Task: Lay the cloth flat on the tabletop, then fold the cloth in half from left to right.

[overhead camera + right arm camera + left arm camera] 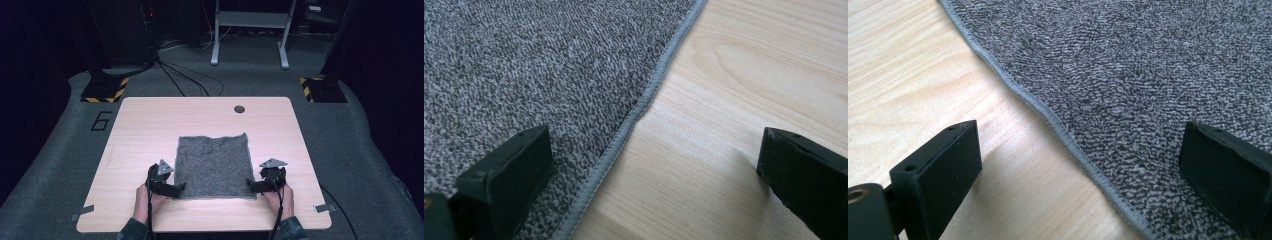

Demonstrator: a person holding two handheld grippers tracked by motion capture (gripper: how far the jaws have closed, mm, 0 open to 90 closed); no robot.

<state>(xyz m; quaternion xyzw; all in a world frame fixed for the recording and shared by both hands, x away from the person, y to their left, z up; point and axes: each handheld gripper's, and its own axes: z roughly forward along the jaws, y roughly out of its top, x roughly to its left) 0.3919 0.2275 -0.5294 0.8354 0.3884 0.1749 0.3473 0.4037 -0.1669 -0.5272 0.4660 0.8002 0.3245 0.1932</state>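
A grey speckled towel (212, 165) lies flat in the middle of the wooden table (150, 125). My left gripper (177, 189) sits at the towel's near left corner and my right gripper (250, 186) at its near right corner. In the left gripper view the towel (1128, 75) and its stitched hem run between the wide-apart jaws of the gripper (1078, 172), one jaw over wood, one over cloth. In the right gripper view the gripper (654, 175) straddles the towel (524, 65) hem the same way. Both grippers are open and grip nothing.
A small dark round grommet (239, 108) sits near the table's far edge. Beyond the table are grey carpet, black cables (180, 75), two yellow-and-black striped bases (105, 90) and a white metal frame (250, 30). The person's hands hold the grippers at the near edge.
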